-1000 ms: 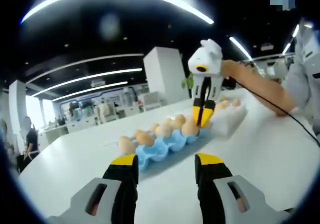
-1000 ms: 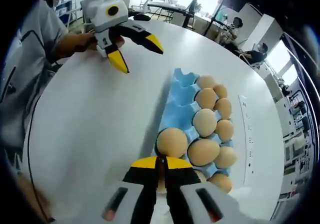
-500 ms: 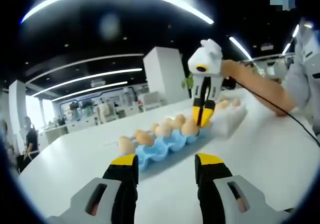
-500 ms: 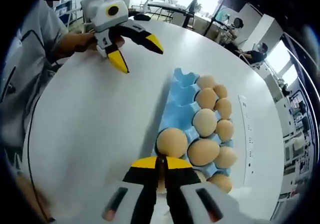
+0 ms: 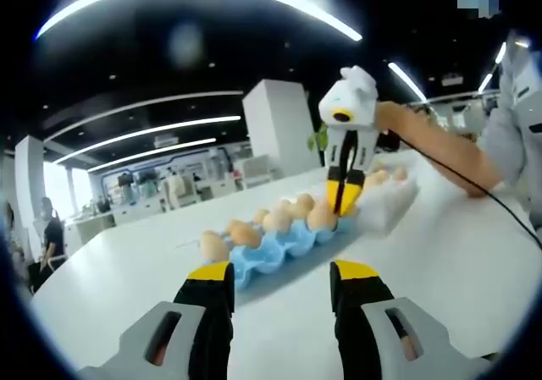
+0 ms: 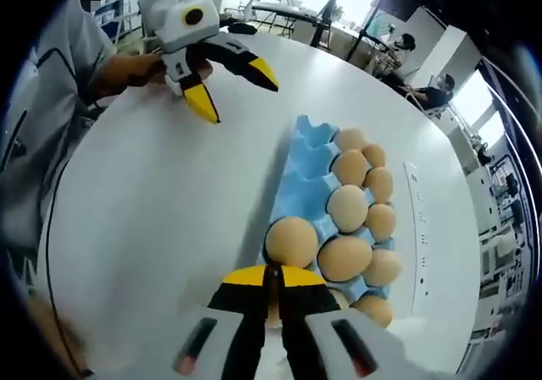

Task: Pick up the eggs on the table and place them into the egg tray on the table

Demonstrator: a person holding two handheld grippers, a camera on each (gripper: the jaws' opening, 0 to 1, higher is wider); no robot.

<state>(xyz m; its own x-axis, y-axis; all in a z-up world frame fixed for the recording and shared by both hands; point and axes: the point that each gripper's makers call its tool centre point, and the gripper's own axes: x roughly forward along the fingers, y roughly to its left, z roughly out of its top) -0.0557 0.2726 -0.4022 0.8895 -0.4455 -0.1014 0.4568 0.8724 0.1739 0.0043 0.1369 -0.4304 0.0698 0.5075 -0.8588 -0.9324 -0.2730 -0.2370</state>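
**Right fingers pressed together at near end of egg tray; left fingers spread, well back**

Left gripper view: left gripper (image 5: 281,280) low over the white surface (image 5: 457,261), fingers (image 5: 212,283) spread wide w/ nothing between them. Ahead of the fingers, past a strip of bare surface, the blue egg tray (image 5: 279,249) runs away diagonally, brown eggs (image 5: 277,220) sitting in its cups. Right gripper (image 5: 342,204) comes down on the tray's far end, yellow tips together, touching or just above the end egg – can't tell which. A person's hand (image 5: 391,118) & forearm hold it from the right. Beyond it a clear container (image 5: 391,201) w/ more eggs.

Right gripper view: right gripper (image 6: 273,278) at bottom, fingers (image 6: 246,280) clenched tip to tip, no gap seen. An egg (image 6: 273,314) peeks from under the tips, mostly hidden; can't tell if it's gripped. Just ahead of the tips, tray (image 6: 298,173) extends away w/ two rows of eggs; the nearest egg (image 6: 290,240) is right beyond the fingertips, the farthest cups are unfilled. Left gripper (image 6: 234,88) well ahead & to the left of the fingers, apart from the tray, yellow fingers splayed, held by a hand (image 6: 135,68) w/ grey sleeve.
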